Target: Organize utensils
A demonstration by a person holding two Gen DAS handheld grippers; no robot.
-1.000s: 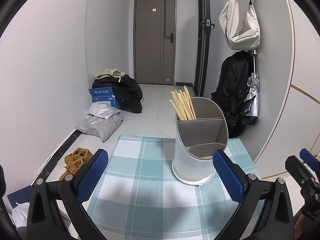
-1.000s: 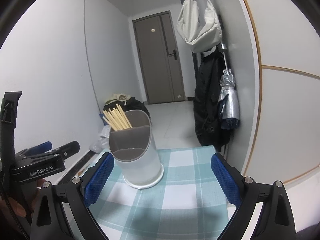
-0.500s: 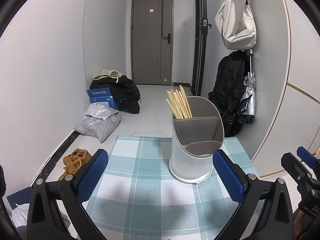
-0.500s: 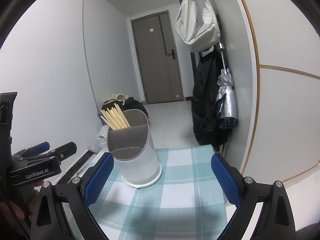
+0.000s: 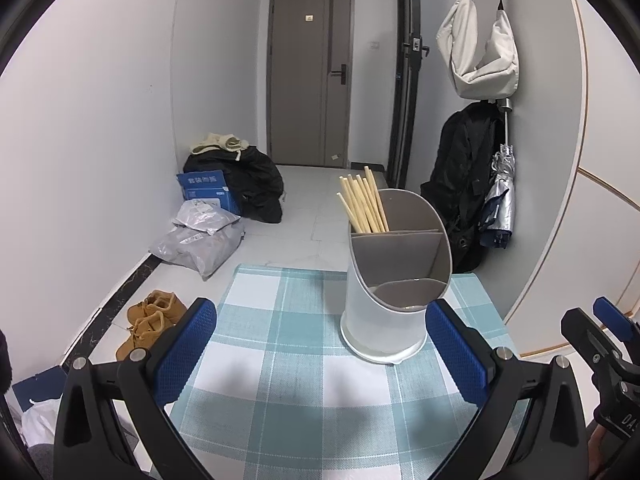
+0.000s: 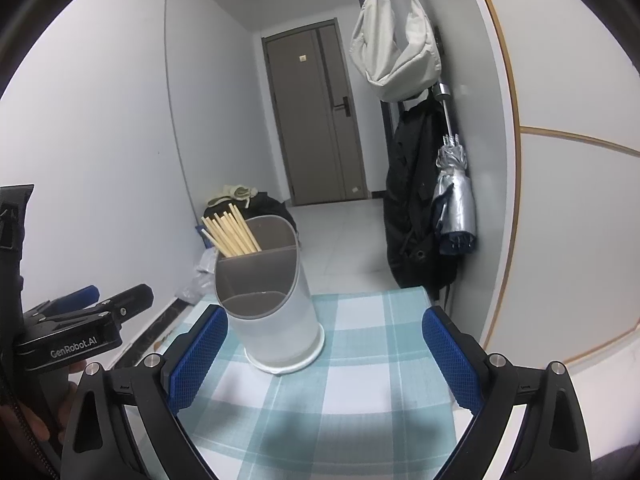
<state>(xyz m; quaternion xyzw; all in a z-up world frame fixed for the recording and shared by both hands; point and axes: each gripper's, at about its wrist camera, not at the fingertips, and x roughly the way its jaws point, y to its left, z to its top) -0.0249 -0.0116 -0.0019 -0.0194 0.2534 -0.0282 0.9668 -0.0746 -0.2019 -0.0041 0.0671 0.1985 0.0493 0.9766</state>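
chopsticks (image 5: 363,205) are standing bundled in the far compartment of a white utensil holder (image 5: 394,296), which is sitting on the far right part of a checked tablecloth (image 5: 280,364); the middle compartment is looking empty and the near one is too shadowed to read. no loose utensils are showing anywhere on the cloth, so the sorting is appearing finished or close to it. the left gripper (image 5: 320,354) and right gripper (image 6: 324,354) are both hovering near the holder with jaws spread wide, carrying nothing and touching nothing
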